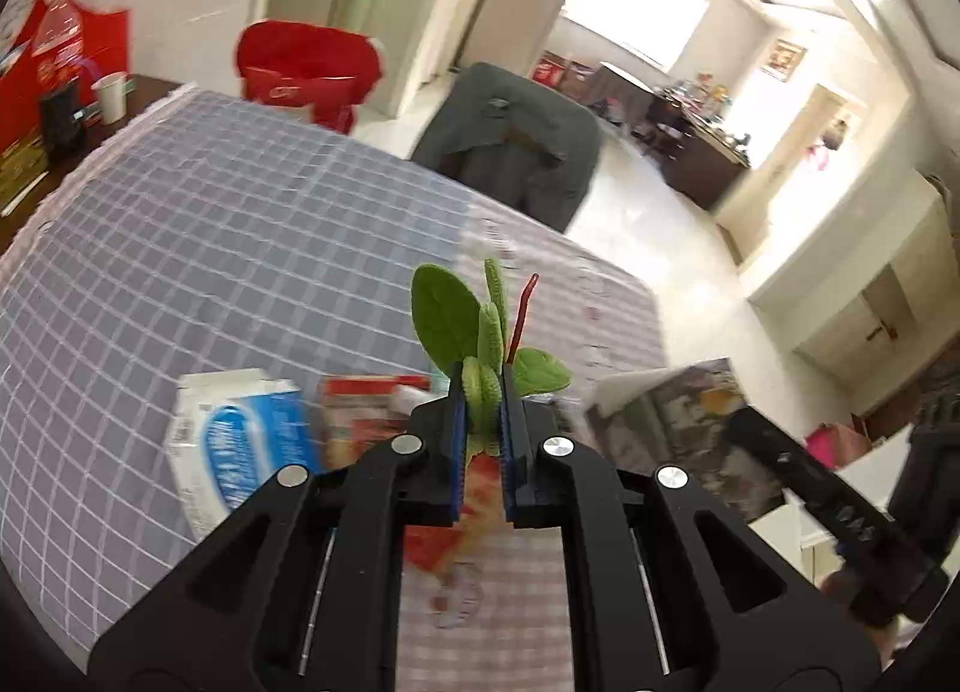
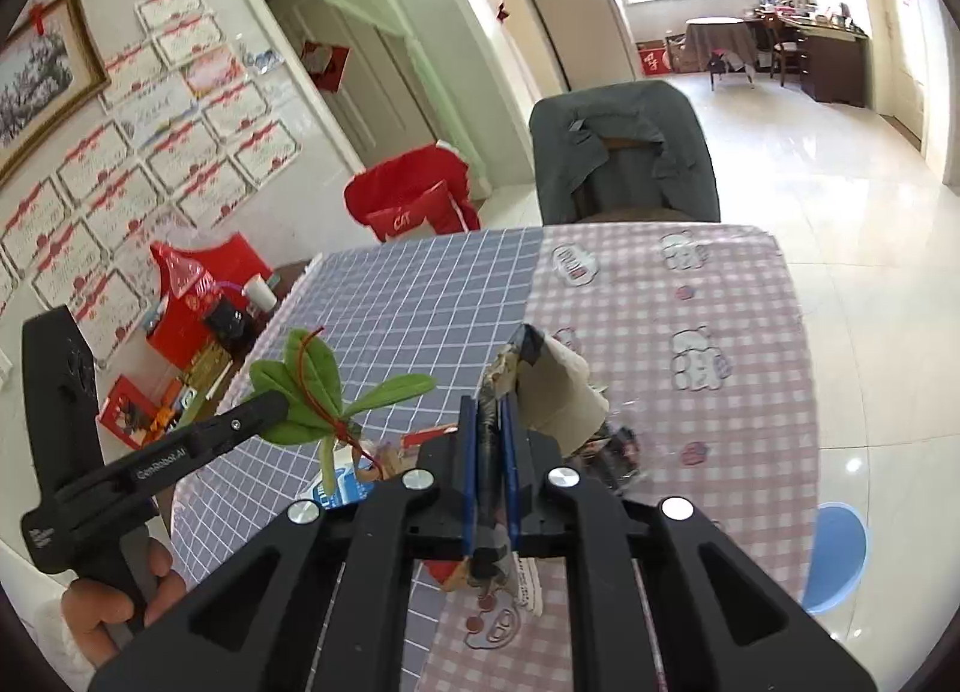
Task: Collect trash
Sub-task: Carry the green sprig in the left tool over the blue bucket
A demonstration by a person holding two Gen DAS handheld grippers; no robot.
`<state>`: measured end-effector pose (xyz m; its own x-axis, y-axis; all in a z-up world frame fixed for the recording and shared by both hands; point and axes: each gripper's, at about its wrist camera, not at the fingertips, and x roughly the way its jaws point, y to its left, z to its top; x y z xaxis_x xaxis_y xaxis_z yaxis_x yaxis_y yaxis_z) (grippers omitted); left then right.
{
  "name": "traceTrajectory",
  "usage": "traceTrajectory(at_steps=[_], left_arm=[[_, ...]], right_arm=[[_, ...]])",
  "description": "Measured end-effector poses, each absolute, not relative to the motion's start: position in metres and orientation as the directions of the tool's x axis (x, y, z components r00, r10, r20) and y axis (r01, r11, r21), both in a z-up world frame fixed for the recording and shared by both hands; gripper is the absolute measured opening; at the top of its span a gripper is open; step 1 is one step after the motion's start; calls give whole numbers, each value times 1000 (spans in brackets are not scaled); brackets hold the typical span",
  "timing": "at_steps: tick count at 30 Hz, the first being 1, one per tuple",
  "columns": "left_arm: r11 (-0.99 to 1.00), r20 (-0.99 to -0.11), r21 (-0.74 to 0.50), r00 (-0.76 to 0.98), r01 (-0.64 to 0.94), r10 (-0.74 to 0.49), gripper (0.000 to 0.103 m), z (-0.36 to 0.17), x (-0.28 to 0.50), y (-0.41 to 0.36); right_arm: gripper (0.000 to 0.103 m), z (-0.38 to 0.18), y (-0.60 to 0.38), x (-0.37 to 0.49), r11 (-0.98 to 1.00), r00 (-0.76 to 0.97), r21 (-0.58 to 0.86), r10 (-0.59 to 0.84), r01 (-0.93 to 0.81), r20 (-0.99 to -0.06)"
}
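Observation:
My left gripper (image 1: 482, 386) is shut on a leafy sprig (image 1: 447, 320) with green leaves and a thin red stem, held above the table. Under it lie a white and blue carton (image 1: 240, 440) and a red wrapper (image 1: 372, 404). My right gripper (image 2: 489, 410) is shut on a crumpled printed bag (image 2: 558, 386) that stands up past its fingertips. In the right wrist view the left gripper (image 2: 279, 404) is at the left with the sprig (image 2: 306, 386), and the carton (image 2: 336, 491) peeks out below it. The printed bag (image 1: 678, 422) and the right gripper (image 1: 744, 428) appear at the right of the left wrist view.
The table carries a blue-grey grid cloth (image 2: 408, 296) and a pink checked cloth (image 2: 720, 296). Behind its far edge stands a grey-covered chair (image 2: 624, 146) and a red bag (image 2: 414, 200). A paper cup (image 2: 259, 293) and red boxes sit on a side table at the left. A blue stool (image 2: 837, 554) is at the right.

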<state>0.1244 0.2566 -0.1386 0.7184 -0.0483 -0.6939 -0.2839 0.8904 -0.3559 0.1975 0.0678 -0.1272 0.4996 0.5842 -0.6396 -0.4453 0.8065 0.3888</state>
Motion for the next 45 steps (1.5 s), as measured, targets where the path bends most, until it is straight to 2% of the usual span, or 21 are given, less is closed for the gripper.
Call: traceTrajectory(at_steps=[10, 17, 23, 34, 36, 37, 38, 45], left_arm=[[948, -733, -309, 654, -76, -187, 9, -129, 186, 92], [948, -775, -309, 560, 70, -294, 9, -152, 241, -37], [949, -822, -286, 475, 136, -316, 9, -185, 275, -125], [953, -869, -269, 392, 139, -303, 9, -231, 313, -190], [954, -875, -269, 380, 134, -301, 9, -235, 317, -197], [953, -878, -270, 373, 134, -301, 9, -239, 318, -199], [953, -880, -270, 366, 135, -301, 9, -241, 320, -200], [952, -900, -261, 316, 163, -301, 10, -255, 325, -220]], right_arm=[[8, -128, -67, 213, 837, 565, 435, 546, -332, -619], [9, -151, -187, 223, 893, 629, 420, 420, -160, -654], [8, -182, -255, 228, 920, 636, 390, 329, -47, -698], [12, -224, -309, 254, 932, 643, 360, 249, 44, -724], [19, -230, -313, 258, 929, 632, 366, 251, 55, -733], [28, -231, -315, 260, 927, 628, 371, 253, 61, -736], [31, -233, -316, 260, 926, 624, 370, 248, 71, -741], [36, -233, -334, 257, 923, 622, 369, 226, 111, -750]])
